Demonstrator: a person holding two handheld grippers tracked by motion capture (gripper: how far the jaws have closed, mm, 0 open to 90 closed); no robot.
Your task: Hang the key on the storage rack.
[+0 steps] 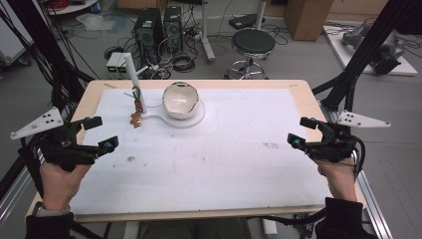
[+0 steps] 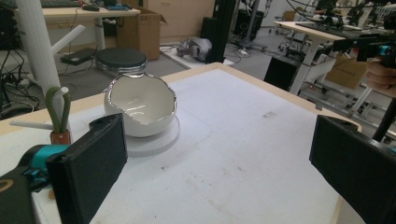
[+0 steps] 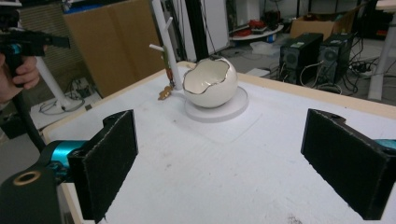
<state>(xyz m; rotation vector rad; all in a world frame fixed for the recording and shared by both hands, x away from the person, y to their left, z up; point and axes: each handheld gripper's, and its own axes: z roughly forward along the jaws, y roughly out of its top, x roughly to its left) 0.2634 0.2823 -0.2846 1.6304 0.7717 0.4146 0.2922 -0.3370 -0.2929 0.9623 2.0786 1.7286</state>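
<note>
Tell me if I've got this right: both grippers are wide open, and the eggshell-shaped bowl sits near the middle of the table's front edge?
Not quite. The bowl sits toward the table's far edge, as the high view shows. Both the left gripper and the right gripper are indeed wide open.

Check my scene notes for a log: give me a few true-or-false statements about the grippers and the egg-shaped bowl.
1. Both the left gripper and the right gripper are open and hold nothing. True.
2. The egg-shaped bowl lies tipped on its side. False: it sits upright on the white round base.
3. The bowl sits nearer the left gripper. True.
4. The small white stand is right of the bowl. False: it is on the left.
</note>
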